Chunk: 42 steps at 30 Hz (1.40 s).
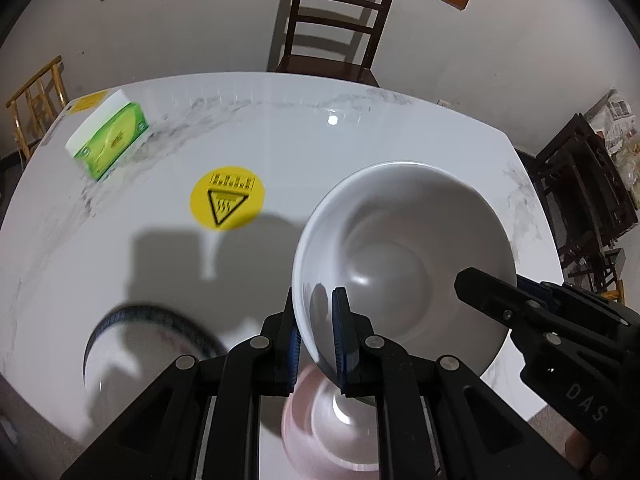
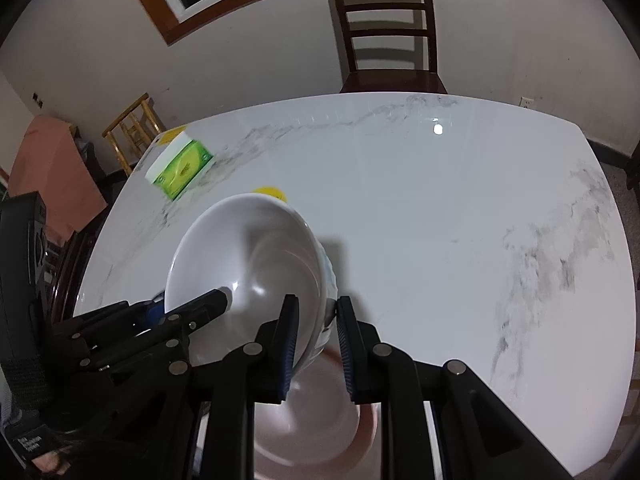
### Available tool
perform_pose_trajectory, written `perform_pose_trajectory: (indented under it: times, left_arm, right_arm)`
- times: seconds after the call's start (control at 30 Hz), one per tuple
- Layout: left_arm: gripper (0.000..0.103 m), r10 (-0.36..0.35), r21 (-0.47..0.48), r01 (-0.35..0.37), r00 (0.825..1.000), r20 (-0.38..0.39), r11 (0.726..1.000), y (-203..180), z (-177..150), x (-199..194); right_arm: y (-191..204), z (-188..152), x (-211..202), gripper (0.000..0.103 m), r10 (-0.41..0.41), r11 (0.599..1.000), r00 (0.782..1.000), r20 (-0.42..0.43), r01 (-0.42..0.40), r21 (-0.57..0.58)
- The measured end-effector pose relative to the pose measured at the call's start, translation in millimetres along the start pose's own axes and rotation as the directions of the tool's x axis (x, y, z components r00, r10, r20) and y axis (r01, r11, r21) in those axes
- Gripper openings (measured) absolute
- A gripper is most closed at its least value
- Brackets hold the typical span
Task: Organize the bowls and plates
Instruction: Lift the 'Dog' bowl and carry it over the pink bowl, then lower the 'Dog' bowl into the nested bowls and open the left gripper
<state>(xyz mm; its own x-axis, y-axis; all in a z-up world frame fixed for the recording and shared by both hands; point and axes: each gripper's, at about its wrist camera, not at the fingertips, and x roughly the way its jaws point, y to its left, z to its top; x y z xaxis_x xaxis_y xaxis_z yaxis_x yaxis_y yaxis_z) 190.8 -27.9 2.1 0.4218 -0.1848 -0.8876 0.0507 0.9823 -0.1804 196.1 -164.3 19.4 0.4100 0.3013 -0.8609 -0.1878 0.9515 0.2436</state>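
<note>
A white bowl (image 1: 400, 256) hangs tilted above the marble table (image 1: 360, 140), held from both sides. My left gripper (image 1: 315, 300) is shut on its near rim, one pad inside and one outside. In that view my right gripper (image 1: 476, 286) comes in from the right and clamps the opposite rim. The right wrist view shows the same bowl (image 2: 248, 260) with my right gripper (image 2: 317, 308) shut on its rim and my left gripper (image 2: 214, 304) gripping the far side. Under the bowl sits a blurred pink bowl (image 1: 332, 420) (image 2: 316, 420). A plate with a dark rim (image 1: 136, 352) lies to the left.
A green tissue box (image 1: 112, 140) (image 2: 180, 166) stands near the far left corner. A round yellow warning sticker (image 1: 227, 198) (image 2: 270, 191) is stuck mid-table. A dark wooden chair (image 1: 332, 28) (image 2: 392, 36) stands behind the far edge. Dark furniture (image 1: 580, 200) is at the right.
</note>
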Motion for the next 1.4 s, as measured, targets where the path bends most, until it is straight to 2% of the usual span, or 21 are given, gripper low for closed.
perform_pose_trajectory:
  times: [0.23, 0.57, 0.87, 1.4]
  left_arm:
    - [0.011, -0.001, 0.005, 0.001, 1.000, -0.003, 1.000, 1, -42, -21]
    - [0.011, -0.022, 0.003, 0.022, 0.999, -0.034, 1.000, -4, -83, -20]
    - [0.011, -0.030, 0.001, 0.030, 0.998, -0.056, 1.000, -5, -91, -8]
    - [0.011, -0.027, -0.002, 0.027, 0.996, -0.086, 1.000, -6, -90, 13]
  right_arm:
    - [8, -43, -14, 0.020, 0.006, 1.000, 1.000, -0.018, -0.006, -0.003]
    - [2, -81, -17, 0.020, 0.008, 0.999, 0.999, -0.032, -0.006, 0.034]
    - [-7, -93, -3, 0.020, 0.014, 0.998, 0.998, -0.065, -0.010, 0.070]
    - [-16, -92, 18, 0.020, 0.011, 0.995, 0.995, -0.102, -0.001, 0.096]
